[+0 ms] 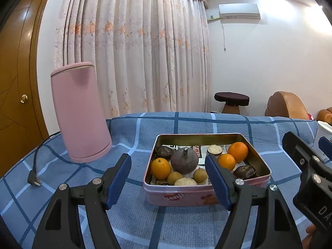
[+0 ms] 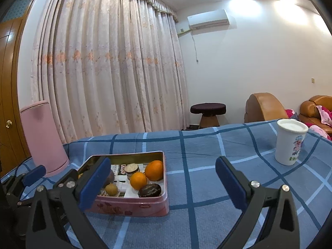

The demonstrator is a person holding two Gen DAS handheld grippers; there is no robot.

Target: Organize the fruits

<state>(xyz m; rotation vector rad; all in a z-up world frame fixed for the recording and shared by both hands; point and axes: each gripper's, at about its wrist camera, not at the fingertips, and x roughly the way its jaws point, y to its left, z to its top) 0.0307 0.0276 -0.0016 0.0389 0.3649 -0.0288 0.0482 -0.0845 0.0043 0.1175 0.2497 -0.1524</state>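
Nearest the left wrist camera, the left hand-held gripper (image 1: 168, 166) is spread wide and holds nothing, its blue pads hovering just short of the pink tin (image 1: 186, 197). The right pad overlaps the tin's near rim in that view; the left pad hangs over bare blue checked cloth (image 1: 132, 217) on the worktop. The right hand-held gripper (image 2: 162, 170) is likewise wide open and empty, hovering to the right of the tin, with its left pad in front of the tin's near left corner.

The fruits lie inside the tin. Along its near wall sit two small tan longans (image 1: 200, 175) and a pale rough-skinned round fruit (image 1: 185, 181). At the tin's near left is an orange (image 1: 160, 168), and beside it, in the middle, a large dark purple fruit (image 1: 184, 162) with a stem. To the right lie two more oranges (image 1: 237, 151), one smaller and nearer, and a dark brown fruit (image 1: 244, 171) at the near right corner. Another dark fruit (image 1: 164, 151) rests at the far left, and a cut pale piece (image 1: 214, 149) lies toward the far wall.

Left of the tin stands a tall pink cylinder (image 1: 79, 112), with a black cable and plug (image 1: 34, 179) nearer the camera. Well to the tin's right stands a white cup (image 2: 290, 141). Beyond the worktop are a curtain (image 1: 132, 47), a dark stool (image 1: 231, 101) and brown sofas (image 2: 265, 106).
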